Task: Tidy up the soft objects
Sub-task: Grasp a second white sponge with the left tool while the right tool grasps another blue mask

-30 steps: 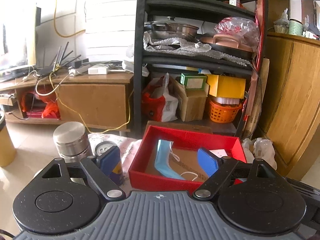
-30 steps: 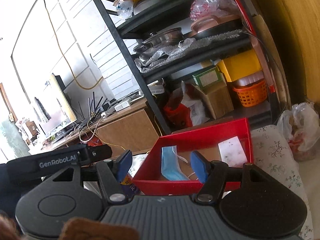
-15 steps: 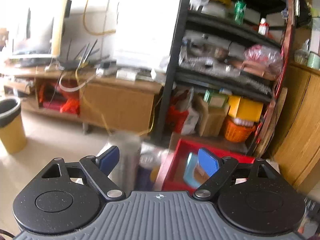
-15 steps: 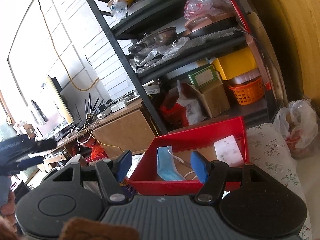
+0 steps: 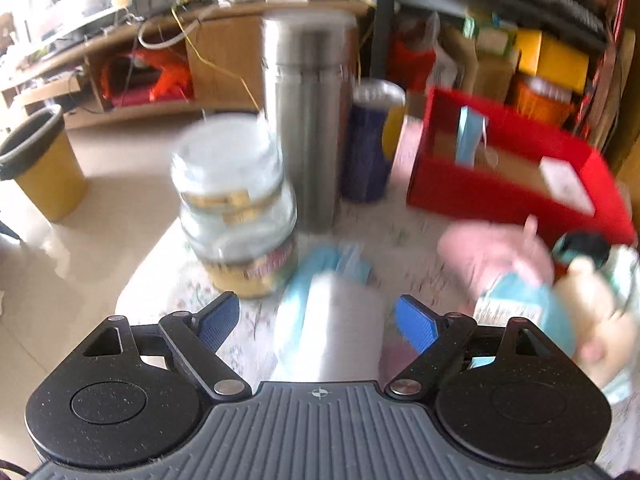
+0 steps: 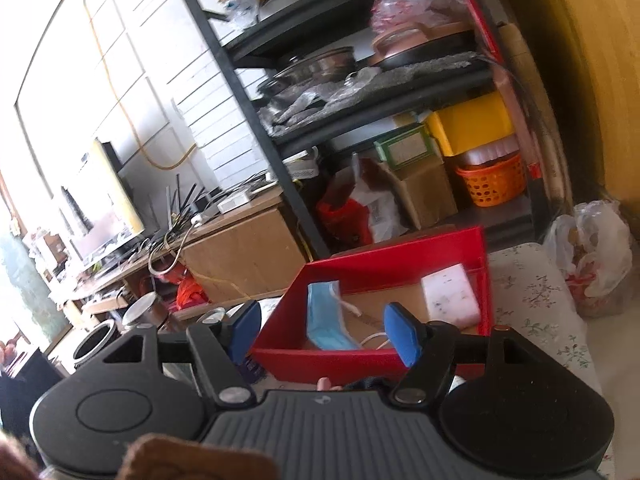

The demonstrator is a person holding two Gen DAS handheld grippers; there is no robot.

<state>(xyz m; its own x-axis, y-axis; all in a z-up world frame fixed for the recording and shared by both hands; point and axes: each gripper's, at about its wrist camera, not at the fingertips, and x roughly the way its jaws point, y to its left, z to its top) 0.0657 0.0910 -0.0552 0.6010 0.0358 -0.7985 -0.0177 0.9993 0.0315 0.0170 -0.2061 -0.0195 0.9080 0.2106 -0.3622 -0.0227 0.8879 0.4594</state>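
Observation:
A red box [image 6: 384, 268] holds a blue face mask [image 6: 326, 322] and a white sponge [image 6: 450, 294]; the left wrist view shows the same red box [image 5: 500, 200] at the right. My left gripper [image 5: 316, 324] is open, tilted down over a blurred blue and white soft thing [image 5: 328, 312] on the floral cloth. A pink plush toy [image 5: 496, 260] with a blue part lies to its right. My right gripper [image 6: 320, 334] hangs before the box, jaws opening, with nothing between its blue pads [image 6: 402, 338].
A glass jar [image 5: 236, 208], a steel flask [image 5: 308, 120] and a dark blue can [image 5: 370, 140] stand left of the box. A yellow bin [image 5: 40, 168] stands on the floor. Behind are a black shelf [image 6: 360, 80], a wooden cabinet and a plastic bag [image 6: 592, 256].
My left gripper swung left, then dropped and tilted down toward the table, bringing the jar, flask and soft things into view. My right gripper stayed put and its jaws spread slightly.

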